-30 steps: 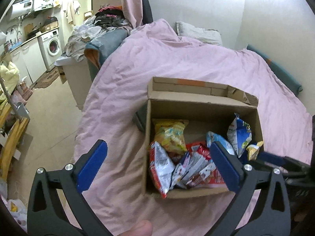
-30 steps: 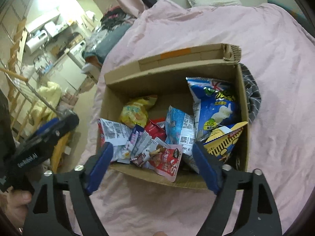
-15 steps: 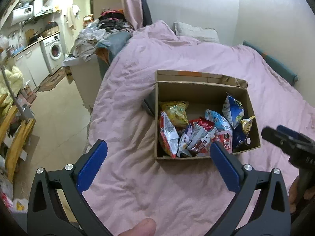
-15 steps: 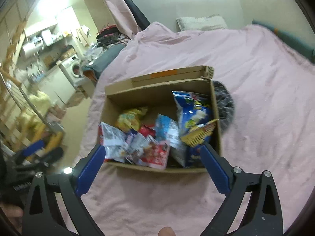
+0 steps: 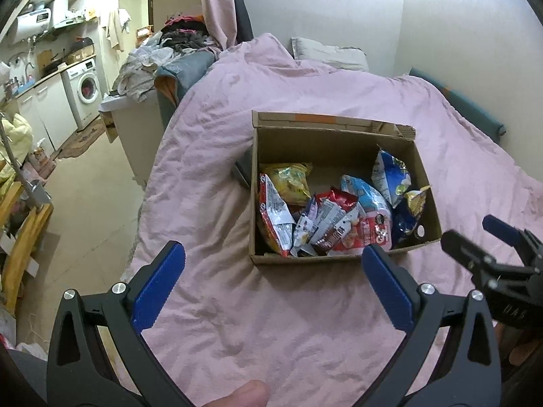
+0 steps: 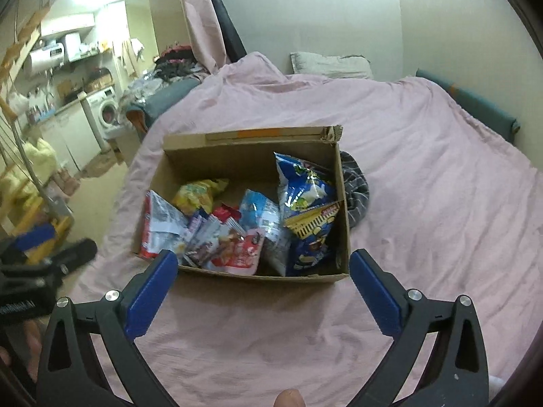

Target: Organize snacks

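An open cardboard box (image 5: 336,146) (image 6: 244,159) sits on a pink bed cover and holds several snack bags: a yellow bag (image 5: 290,181) (image 6: 198,193), a red and white bag (image 5: 273,213) (image 6: 159,224), a blue bag (image 5: 390,173) (image 6: 300,183) and others. My left gripper (image 5: 273,279) is open and empty, held back from the box's near wall. My right gripper (image 6: 263,286) is open and empty, just short of the box's near wall. The right gripper also shows at the right edge of the left wrist view (image 5: 492,261).
The pink bed cover (image 5: 288,322) (image 6: 441,203) spreads around the box. A dark striped cloth (image 6: 356,193) lies against the box's right side. A pillow (image 5: 329,54) lies at the head. Left of the bed are floor, a washing machine (image 5: 86,88) and piled clothes (image 5: 163,57).
Both grippers have pulled back and up from the box, so it looks smaller and farther away. Both stay open and empty.
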The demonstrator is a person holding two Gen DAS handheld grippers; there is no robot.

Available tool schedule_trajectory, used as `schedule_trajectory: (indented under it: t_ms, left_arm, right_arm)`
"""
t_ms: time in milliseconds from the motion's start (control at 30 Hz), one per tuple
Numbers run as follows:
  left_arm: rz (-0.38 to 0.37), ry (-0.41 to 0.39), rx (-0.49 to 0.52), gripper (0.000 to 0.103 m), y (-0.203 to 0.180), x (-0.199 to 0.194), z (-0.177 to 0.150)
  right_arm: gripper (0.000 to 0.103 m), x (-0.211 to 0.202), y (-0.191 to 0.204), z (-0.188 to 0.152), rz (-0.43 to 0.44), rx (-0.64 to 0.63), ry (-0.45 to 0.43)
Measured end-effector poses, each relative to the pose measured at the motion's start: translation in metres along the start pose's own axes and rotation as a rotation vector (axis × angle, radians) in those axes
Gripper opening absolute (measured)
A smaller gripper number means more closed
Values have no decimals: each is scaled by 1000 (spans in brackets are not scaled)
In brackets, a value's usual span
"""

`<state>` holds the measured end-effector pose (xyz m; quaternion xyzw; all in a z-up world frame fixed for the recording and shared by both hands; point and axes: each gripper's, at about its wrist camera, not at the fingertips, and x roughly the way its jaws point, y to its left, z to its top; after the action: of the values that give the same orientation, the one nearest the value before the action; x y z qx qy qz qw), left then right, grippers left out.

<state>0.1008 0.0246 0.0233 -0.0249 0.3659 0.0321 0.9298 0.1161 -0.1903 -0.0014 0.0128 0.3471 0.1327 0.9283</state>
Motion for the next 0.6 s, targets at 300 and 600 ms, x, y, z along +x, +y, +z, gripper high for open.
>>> schedule_trajectory:
  t_ms: [300, 600]
  left_arm:
    - [-9, 12, -6, 103, 1, 3, -1]
    - [-15, 16, -9, 103, 1, 4, -2]
  right_arm:
    - [103, 2, -5, -1, -26, 19, -5]
    - [103, 0, -3, 0, -39, 14, -12]
